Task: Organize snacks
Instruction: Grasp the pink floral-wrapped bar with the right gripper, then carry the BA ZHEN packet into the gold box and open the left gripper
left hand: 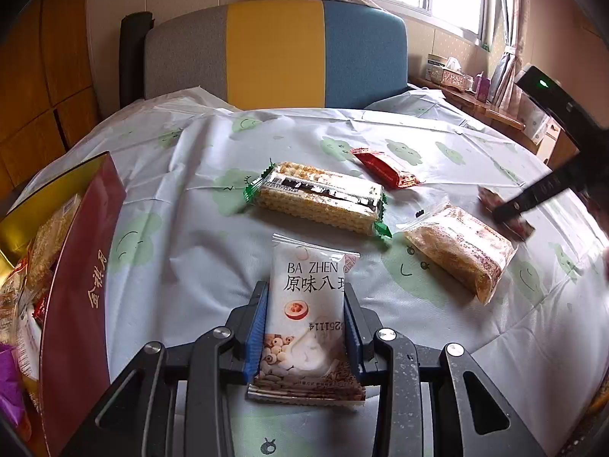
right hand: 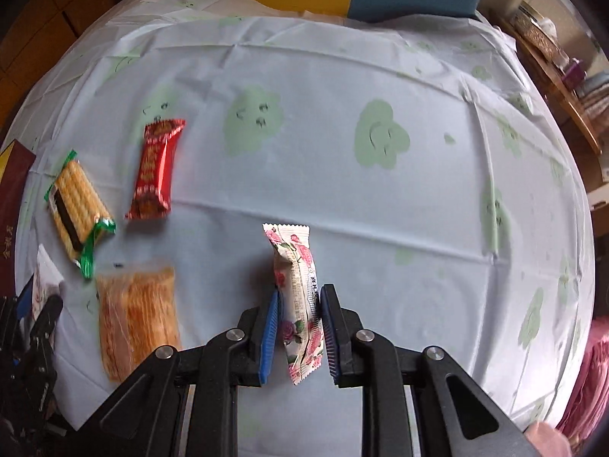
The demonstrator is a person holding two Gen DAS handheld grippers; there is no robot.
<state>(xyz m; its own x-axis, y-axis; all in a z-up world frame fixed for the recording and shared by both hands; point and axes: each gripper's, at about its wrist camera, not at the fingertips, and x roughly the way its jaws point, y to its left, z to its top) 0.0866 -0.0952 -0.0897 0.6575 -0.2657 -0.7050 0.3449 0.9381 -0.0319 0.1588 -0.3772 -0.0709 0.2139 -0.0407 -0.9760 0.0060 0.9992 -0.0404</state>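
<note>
A pale cloth with green smiley clouds [right hand: 342,175] covers the desk in front of a grey, yellow and blue headboard [left hand: 274,53]. Your left hand-held gripper [left hand: 306,323] is clamped on a white rectangular snack pouch printed "BA ZHEN" [left hand: 308,304], its long axis running straight along the fingers. Your right hand-held gripper [right hand: 298,327] pinches a slim pink-flowered wrapper [right hand: 295,289] lengthwise, its crimped end pointing away from you. On the cloth lie a green-ended wafer pack [left hand: 319,198], a red foil bar [right hand: 156,171] and a clear bag of orange crisp cake [right hand: 137,323]. A maroon box [left hand: 80,289] stands at the left.
</note>
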